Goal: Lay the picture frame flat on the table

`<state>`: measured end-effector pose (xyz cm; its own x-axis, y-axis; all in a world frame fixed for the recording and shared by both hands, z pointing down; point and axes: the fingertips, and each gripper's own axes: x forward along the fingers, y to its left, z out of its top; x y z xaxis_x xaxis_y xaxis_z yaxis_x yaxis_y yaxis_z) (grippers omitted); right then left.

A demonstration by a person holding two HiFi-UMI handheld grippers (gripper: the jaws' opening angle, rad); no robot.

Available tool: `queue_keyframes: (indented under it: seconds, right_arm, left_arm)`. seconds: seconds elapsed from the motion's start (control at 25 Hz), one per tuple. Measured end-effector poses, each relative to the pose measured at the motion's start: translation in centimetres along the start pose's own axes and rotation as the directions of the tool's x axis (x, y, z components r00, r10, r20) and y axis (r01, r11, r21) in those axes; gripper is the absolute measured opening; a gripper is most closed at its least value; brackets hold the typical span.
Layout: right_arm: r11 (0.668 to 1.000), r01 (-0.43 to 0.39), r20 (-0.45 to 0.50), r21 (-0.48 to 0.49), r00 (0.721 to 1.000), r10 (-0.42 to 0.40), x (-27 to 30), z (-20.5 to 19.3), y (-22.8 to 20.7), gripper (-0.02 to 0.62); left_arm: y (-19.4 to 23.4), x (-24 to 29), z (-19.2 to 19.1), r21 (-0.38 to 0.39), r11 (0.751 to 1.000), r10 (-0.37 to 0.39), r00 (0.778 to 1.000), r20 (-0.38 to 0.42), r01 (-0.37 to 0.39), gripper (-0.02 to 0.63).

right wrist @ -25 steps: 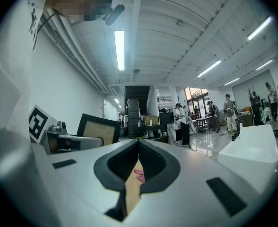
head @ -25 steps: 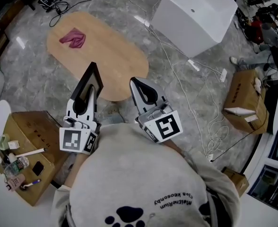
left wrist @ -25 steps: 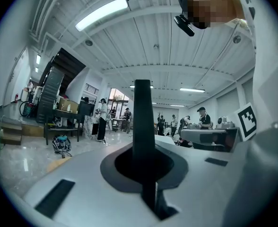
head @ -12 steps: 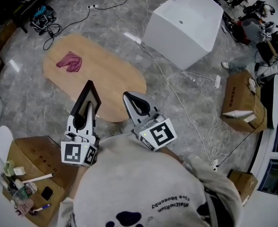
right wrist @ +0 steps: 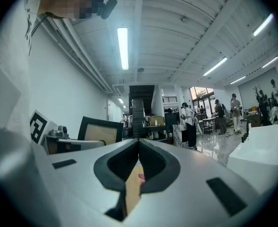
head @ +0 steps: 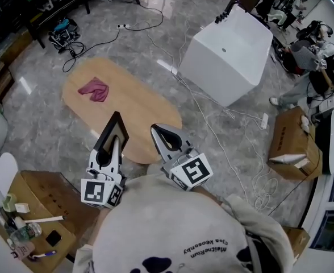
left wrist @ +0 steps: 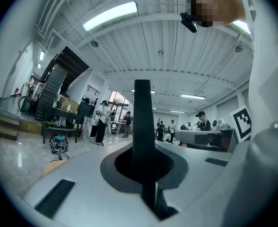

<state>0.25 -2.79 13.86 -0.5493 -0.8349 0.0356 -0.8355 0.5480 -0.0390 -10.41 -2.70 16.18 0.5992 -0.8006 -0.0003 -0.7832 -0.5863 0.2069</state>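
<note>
The picture frame [head: 111, 134], black-rimmed with a tan inside, stands upright on edge in my left gripper [head: 114, 145], which is shut on its lower part. It hangs over the near end of the oval wooden table [head: 138, 104]. In the left gripper view the frame's edge [left wrist: 142, 112] rises as a dark bar from between the jaws. My right gripper [head: 156, 129] is shut and holds nothing; it sits just right of the frame, also above the table's near end. From the right gripper view the frame [right wrist: 101, 130] shows to the left.
A pink cloth [head: 96, 89] lies on the table's far left part. A large white box [head: 229, 53] stands on the floor beyond the table's right side, with cables [head: 212, 129] trailing past it. Cardboard boxes stand at left [head: 36, 209] and right [head: 289, 144].
Both grippers have moved a little forward over the table's near end, the frame still upright in the left one. The head view has shifted too.
</note>
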Motion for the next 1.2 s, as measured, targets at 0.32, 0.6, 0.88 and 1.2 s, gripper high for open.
queue_keyframes:
  seconds: [0.32, 0.6, 0.88, 1.2]
  right_arm:
    - [0.999, -0.035, 0.020, -0.012, 0.999, 0.035, -0.1, 1.2, -0.9, 0.011]
    - [0.997, -0.075, 0.012, -0.022, 0.997, 0.075, 0.4, 2.1, -1.9, 0.011]
    - [0.993, -0.120, -0.001, -0.020, 0.993, 0.120, 1.1, 2.4, -2.1, 0.011]
    - [0.988, -0.155, -0.041, -0.007, 0.987, 0.155, 2.0, 1.9, -2.2, 0.011]
  left_arm:
    - [-1.5, 1.1, 1.0, 0.020, 1.000, 0.008, 1.000, 0.010, -0.008, 0.018]
    - [-2.7, 2.3, 1.4, 0.028, 0.999, 0.018, 1.000, 0.006, -0.018, 0.018]
    - [-2.7, 2.6, 1.5, 0.034, 0.999, 0.039, 0.999, -0.004, -0.039, 0.018]
    - [-2.0, 3.2, 0.9, 0.026, 0.998, 0.057, 0.998, -0.028, -0.056, 0.018]
